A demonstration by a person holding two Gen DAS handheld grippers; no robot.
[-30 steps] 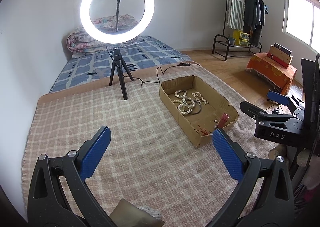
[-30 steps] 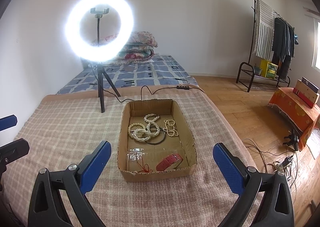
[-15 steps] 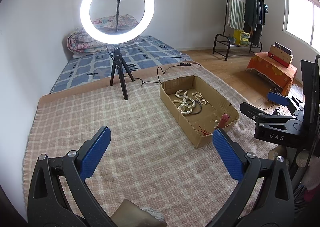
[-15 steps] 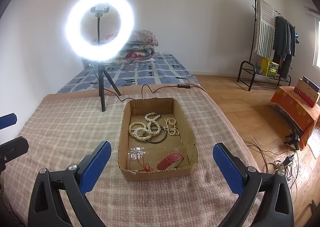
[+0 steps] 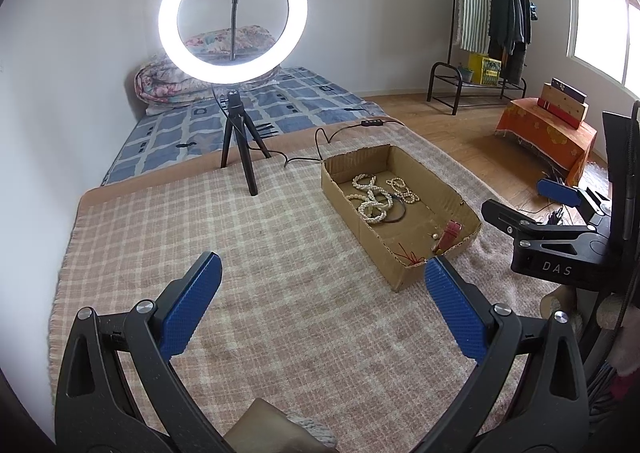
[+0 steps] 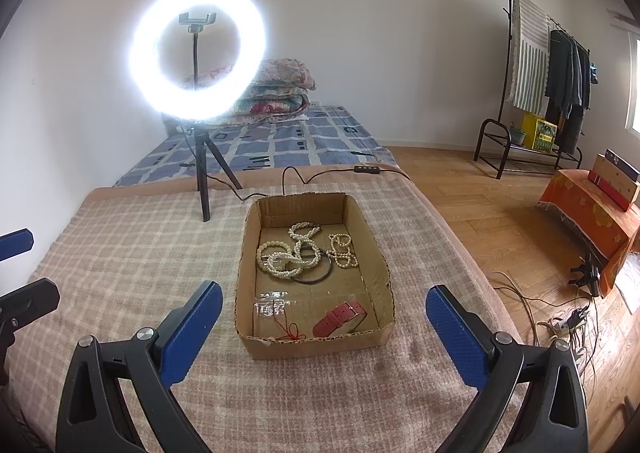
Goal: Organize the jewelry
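Small bead (image 5: 433,237) beside red strap (image 5: 451,231) too tiny to identify; box wall (image 5: 460,243) hides strap's lower part

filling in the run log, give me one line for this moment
left gripper: open, empty | right gripper: open, empty, facing cardboard box | in box: pearl necklaces, red watch strap

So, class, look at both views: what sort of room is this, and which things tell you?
Most likely a bedroom at home. A floor mattress with folded quilts lies by the wall, and a clothes rack stands in the corner. A lit ring light hints that it serves for filming too.
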